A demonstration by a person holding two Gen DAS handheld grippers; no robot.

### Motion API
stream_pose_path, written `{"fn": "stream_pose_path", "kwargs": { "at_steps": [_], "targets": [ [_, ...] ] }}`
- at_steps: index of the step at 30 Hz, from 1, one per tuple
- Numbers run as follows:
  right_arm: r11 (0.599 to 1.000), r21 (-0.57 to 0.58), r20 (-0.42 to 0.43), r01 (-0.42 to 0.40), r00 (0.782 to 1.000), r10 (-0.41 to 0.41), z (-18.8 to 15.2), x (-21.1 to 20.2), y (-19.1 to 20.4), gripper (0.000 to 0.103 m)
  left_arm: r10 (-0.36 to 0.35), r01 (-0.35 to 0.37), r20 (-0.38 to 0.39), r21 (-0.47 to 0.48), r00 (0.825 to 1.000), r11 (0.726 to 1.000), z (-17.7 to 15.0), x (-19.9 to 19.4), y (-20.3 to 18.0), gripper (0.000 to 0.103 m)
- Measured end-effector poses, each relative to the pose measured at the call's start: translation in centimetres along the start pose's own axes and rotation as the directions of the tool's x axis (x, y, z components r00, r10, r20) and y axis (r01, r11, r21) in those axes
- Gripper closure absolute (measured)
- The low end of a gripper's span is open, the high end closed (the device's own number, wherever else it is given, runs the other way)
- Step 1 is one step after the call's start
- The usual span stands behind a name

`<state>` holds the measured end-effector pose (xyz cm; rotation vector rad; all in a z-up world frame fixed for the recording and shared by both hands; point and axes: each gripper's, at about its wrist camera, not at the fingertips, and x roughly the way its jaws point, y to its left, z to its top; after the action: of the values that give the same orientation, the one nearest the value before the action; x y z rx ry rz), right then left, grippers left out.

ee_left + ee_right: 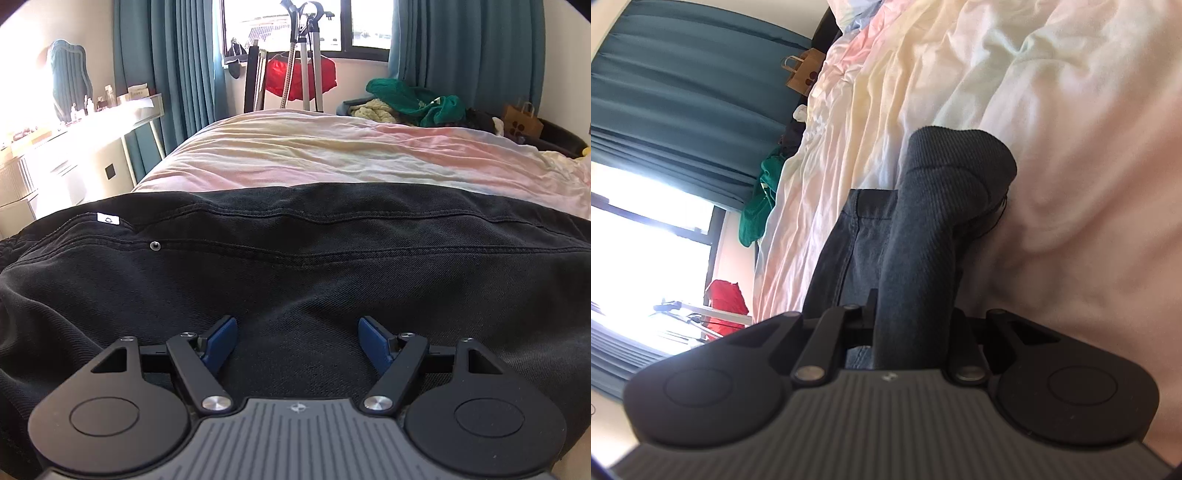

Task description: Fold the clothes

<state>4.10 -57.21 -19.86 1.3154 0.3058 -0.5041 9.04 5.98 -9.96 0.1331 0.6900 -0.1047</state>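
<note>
A pair of black denim trousers [295, 258] lies across the near part of the bed, with a rivet and a small white label near the left. My left gripper [297, 339] is open, its blue pads [221, 341] resting on or just above the black cloth, nothing between them. In the right wrist view, rolled sideways, my right gripper [916, 317] is shut on a bunched fold of the dark denim [923, 240], which stands up from the pale sheet; its fingertips are hidden by the cloth.
The bed has a rumpled pastel pink, yellow and white sheet [332, 155]. Beyond it are a pile of green and cream clothes [413, 103], a brown paper bag [522, 120], a stand with a red garment [301, 77], teal curtains and a white dressing table [74, 140] at left.
</note>
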Motion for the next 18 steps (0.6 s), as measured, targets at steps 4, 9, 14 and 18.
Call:
{"fn": "stream_pose_path", "kwargs": {
  "at_steps": [4, 9, 14, 18],
  "targets": [
    [1.000, 0.017, -0.003, -0.001, 1.000, 0.001, -0.1, 0.0, -0.3, 0.086, 0.013, -0.013, 0.004, 0.010, 1.000, 1.000, -0.1, 0.4, -0.3, 0.027],
    [1.000, 0.005, 0.001, 0.004, 1.000, -0.004, -0.1, -0.3, 0.0, 0.086, 0.023, -0.023, 0.007, 0.023, 1.000, 0.999, -0.2, 0.6, -0.6, 0.026],
    [1.000, -0.002, 0.010, 0.010, 1.000, -0.010, -0.3, -0.4, 0.2, 0.086, 0.033, -0.033, 0.026, 0.030, 0.999, 0.999, -0.2, 0.5, -0.8, 0.026],
    [1.000, -0.001, 0.014, 0.013, 1.000, -0.013, -0.3, -0.5, 0.2, 0.086, 0.028, -0.030, 0.069, 0.028, 0.997, 0.999, 0.0, -0.5, -1.1, 0.027]
  ]
}}
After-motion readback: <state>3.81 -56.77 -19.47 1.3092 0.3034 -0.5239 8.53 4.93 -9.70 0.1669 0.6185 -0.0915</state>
